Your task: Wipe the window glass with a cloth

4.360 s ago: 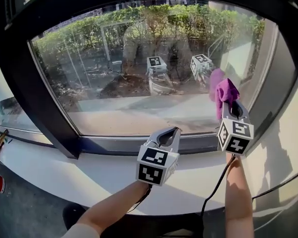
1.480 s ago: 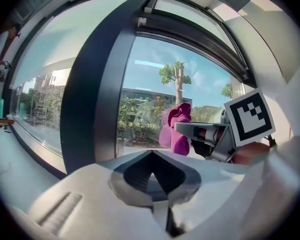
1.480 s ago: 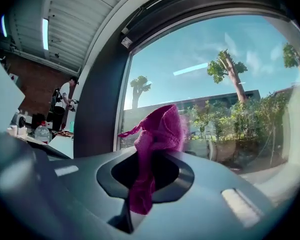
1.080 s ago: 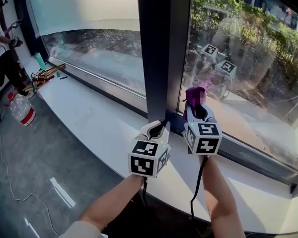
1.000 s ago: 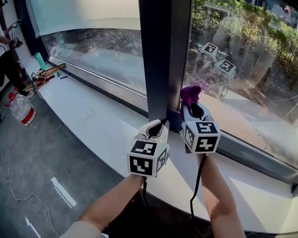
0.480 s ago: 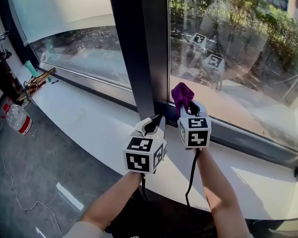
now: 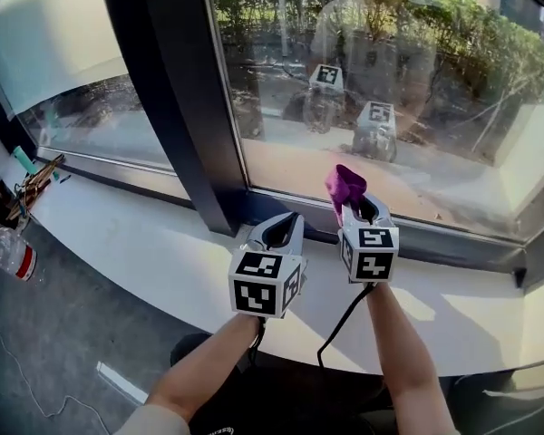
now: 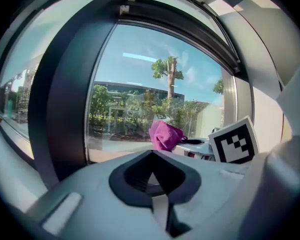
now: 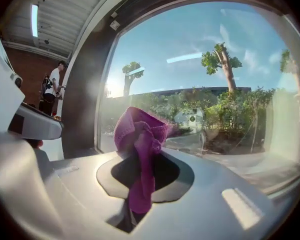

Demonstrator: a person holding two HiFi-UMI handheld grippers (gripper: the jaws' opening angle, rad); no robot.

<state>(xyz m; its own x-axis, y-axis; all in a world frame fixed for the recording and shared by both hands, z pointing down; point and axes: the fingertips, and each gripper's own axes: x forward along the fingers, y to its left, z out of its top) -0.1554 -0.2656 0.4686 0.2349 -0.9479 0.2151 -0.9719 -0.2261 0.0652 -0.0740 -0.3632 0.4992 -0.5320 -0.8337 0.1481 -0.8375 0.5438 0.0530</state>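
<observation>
So, a crumpled magenta cloth [image 7: 344,187] is pinched between the jaws of the right gripper [image 7: 354,208] and held up just in front of the lower part of the big window glass [image 7: 408,89]; actual contact can't be made out. The left gripper [image 7: 284,227] is seen clenched on nothing, just beside it, over the white sill [image 7: 154,243] by the dark frame post [image 7: 177,107].

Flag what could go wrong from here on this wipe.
1. The cloth is a small wad pinched in the right gripper; the hard jaw tips could scrape the glass.
2. The left gripper sits close beside it, so a leftward stroke may bump it or the dark frame.
</observation>
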